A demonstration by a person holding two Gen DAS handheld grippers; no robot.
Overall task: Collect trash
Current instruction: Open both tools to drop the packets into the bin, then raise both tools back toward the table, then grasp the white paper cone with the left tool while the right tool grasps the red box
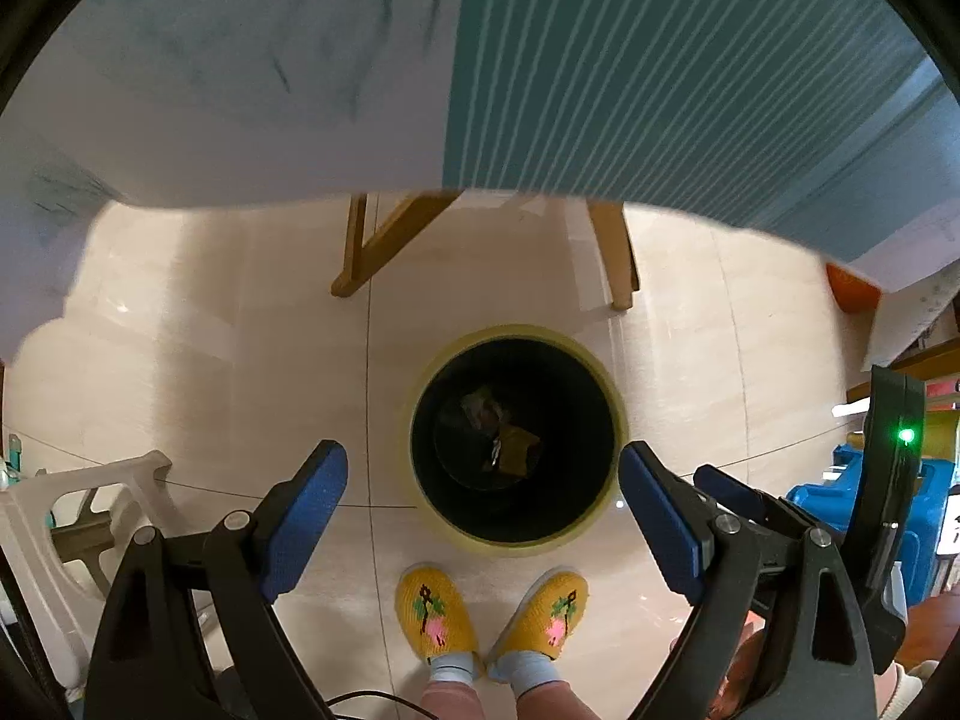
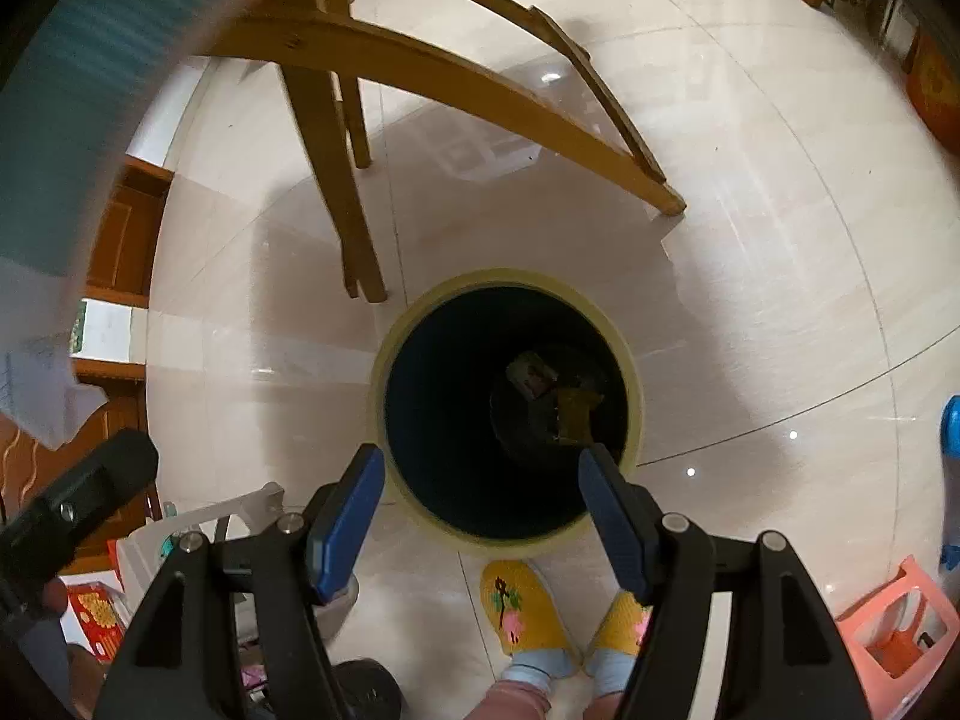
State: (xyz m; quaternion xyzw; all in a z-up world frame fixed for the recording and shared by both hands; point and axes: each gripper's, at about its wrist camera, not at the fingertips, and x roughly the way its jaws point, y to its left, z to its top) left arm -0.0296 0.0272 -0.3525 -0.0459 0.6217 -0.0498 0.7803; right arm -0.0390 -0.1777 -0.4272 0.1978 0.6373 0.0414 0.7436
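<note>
Both the left gripper (image 1: 483,495) and right gripper (image 2: 480,495), jaws wide and empty, hover above the bin (image 1: 606,372); trash (image 1: 510,447) lies inside. Judgement: withdraw straight upward, clear of the rim.

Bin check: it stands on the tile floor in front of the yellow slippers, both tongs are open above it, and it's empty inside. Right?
Not quite. The bin is not empty: a few scraps of trash lie at its bottom, as the right wrist view shows. The rest holds: it stands before the yellow slippers, with the left tongs and right tongs open above it.
</note>
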